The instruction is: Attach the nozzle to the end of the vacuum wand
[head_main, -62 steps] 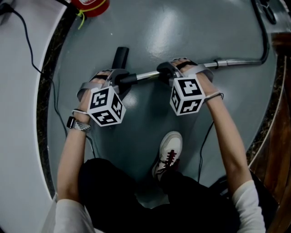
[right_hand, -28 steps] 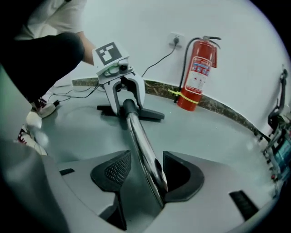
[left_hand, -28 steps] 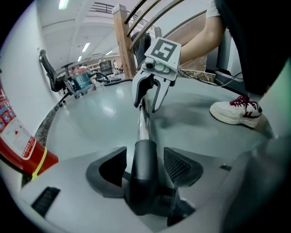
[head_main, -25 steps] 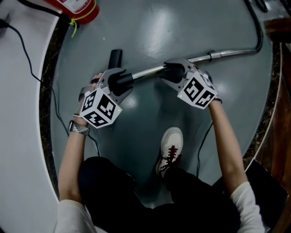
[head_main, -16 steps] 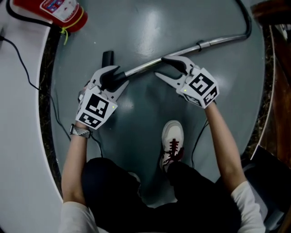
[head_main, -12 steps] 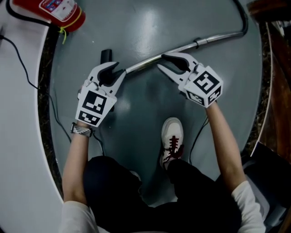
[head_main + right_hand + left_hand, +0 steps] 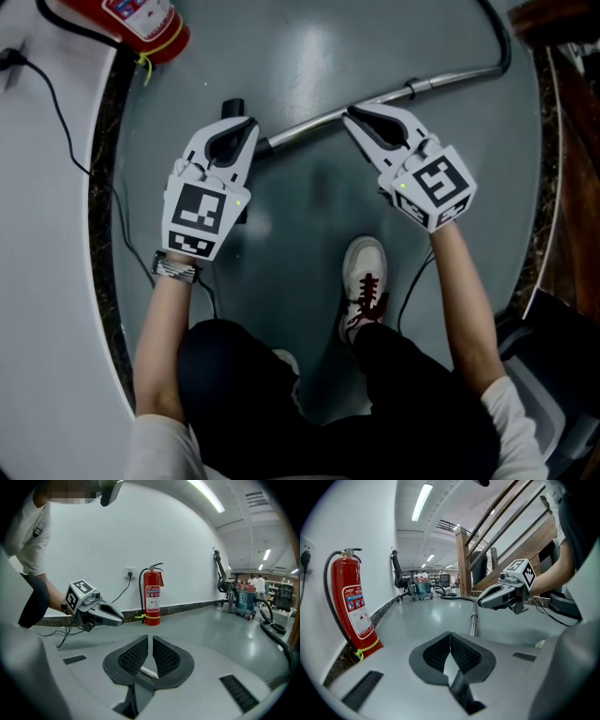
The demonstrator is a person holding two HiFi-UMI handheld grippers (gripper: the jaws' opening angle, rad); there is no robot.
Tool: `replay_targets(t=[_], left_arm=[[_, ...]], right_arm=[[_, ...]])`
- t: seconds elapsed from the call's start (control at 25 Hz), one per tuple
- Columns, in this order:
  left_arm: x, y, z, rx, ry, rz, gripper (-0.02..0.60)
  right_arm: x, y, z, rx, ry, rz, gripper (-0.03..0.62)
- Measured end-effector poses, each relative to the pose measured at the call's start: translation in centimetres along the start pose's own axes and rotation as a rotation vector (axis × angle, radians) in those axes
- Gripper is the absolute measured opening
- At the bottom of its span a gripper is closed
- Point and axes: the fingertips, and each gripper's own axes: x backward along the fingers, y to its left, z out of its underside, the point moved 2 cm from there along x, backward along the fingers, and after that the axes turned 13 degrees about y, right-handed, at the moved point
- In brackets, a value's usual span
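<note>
A chrome vacuum wand (image 7: 309, 127) lies on a glossy grey floor (image 7: 309, 47), with a black nozzle (image 7: 233, 106) at its left end. The left gripper (image 7: 246, 123) hangs over the nozzle, jaws pressed together and empty. The right gripper (image 7: 352, 113) hangs over the wand; its jaws have just been closing and stand a thin slit apart, gripping nothing.

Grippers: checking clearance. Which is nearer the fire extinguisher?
The left gripper, on the side of the fire extinguisher; the right gripper, jaws just closing on nothing, is farther.
</note>
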Motion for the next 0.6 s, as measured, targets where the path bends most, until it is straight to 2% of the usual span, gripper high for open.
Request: replay_targets(t=[0.28, 0.6], left_arm=[[1.8, 0.6, -2.1, 0.008, -0.064, -0.037, 0.000], [4.3, 0.9, -5.2, 0.034, -0.140, -0.073, 0.000]], right_arm=[[2.1, 0.5, -4.1, 0.010, -0.098, 0.052, 0.032], [4.7, 0.2, -6.1, -0.008, -0.152, 0.111, 0.027]])
